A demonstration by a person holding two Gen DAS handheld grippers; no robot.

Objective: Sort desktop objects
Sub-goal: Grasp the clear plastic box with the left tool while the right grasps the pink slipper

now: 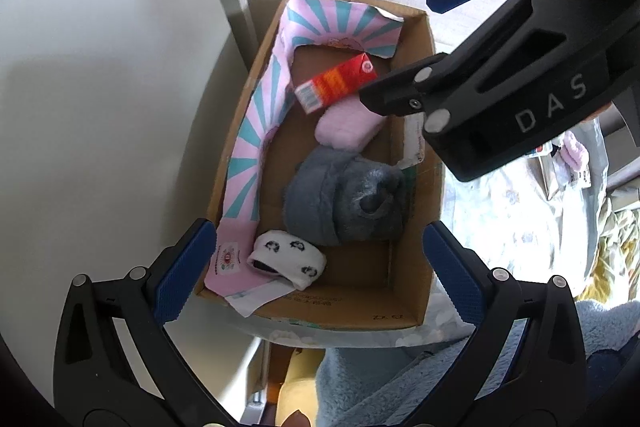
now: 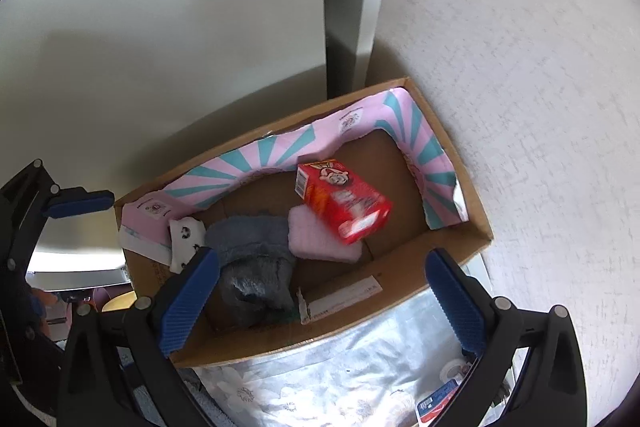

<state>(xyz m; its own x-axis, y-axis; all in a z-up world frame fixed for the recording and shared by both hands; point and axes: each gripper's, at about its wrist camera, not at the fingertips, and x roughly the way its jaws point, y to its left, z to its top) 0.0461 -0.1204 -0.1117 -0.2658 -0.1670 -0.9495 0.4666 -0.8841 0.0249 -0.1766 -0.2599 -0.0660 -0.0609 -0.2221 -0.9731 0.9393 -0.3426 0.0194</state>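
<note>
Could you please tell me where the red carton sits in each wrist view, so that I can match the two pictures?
Left wrist view: the red carton lies above centre, in the far part of the cardboard box, partly behind the right gripper.
Right wrist view: the red carton lies just right of centre, in the middle of the box.
Shared landmark: the pink pad that the carton rests on.

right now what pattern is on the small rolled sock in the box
White with small black animal-face prints on the sock, clearest in the left wrist view, at the near corner of the cardboard box.
</note>
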